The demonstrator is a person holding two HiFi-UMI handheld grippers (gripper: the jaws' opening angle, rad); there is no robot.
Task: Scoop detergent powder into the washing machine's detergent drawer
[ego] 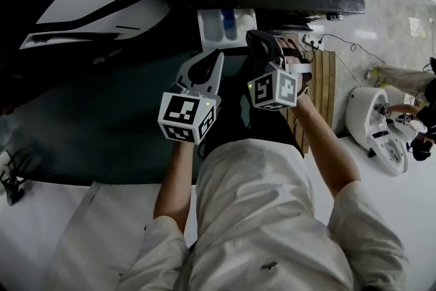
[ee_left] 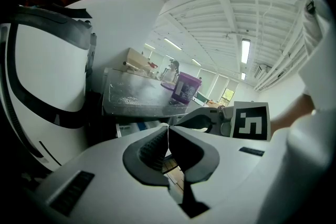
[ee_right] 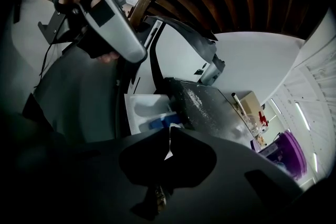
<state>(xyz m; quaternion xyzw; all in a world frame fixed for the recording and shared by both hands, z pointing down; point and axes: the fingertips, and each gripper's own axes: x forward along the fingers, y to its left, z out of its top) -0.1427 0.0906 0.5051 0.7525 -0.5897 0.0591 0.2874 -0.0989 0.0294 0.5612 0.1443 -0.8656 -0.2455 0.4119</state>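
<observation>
Left gripper (ee_left: 168, 136) and right gripper (ee_right: 168, 145) both clenched, empty. I see the detergent drawer (ego: 210, 31) standing open, long axis pointing toward me.

the left gripper (ee_left: 168, 132) is white with dark grey ribbed pads, the right gripper (ee_right: 169, 136) black all over. each carries a marker cube, left (ego: 185, 118) and right (ego: 274, 88), in black squares on white. the detergent drawer (ego: 211, 31) is white with a blue insert (ego: 229, 18). the washing machine (ee_left: 47, 76) is white with curved black bands, and its top (ee_left: 136, 96) is dark grey flecked with white powder. the tub (ee_left: 185, 87) is purple with a white label. the slatted boards (ego: 325, 78) are tan, the person's clothes (ego: 272, 215) pale cream.
</observation>
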